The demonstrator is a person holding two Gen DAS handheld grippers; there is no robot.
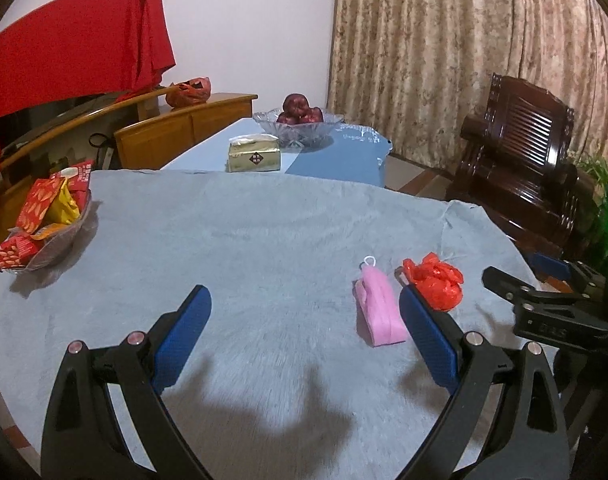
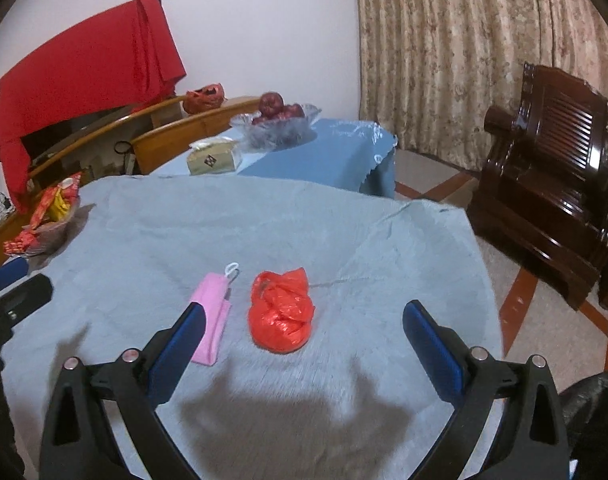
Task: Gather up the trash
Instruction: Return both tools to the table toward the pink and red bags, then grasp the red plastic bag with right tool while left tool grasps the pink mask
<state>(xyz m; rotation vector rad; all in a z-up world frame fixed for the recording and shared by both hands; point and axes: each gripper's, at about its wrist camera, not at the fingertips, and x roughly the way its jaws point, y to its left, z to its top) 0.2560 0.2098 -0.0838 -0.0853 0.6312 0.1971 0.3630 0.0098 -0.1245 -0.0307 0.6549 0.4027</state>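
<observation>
A crumpled red plastic bag [image 2: 282, 312] lies on the grey cloth of the round table [image 2: 224, 232], with a pink folded face mask [image 2: 212, 316] just left of it. My right gripper [image 2: 304, 316] is open, hovering near them; the bag lies between its fingers, the mask by the left finger. In the left wrist view the mask [image 1: 377, 308] and bag [image 1: 435, 280] lie at the right, either side of the right finger. My left gripper [image 1: 305, 300] is open and empty.
A bowl of red and yellow snack packets [image 1: 44, 216] sits at the table's left edge. Behind it, a blue-covered table holds a tissue box [image 1: 254, 154] and a glass bowl of apples [image 1: 300, 118]. A dark wooden armchair [image 2: 551, 176] stands at the right.
</observation>
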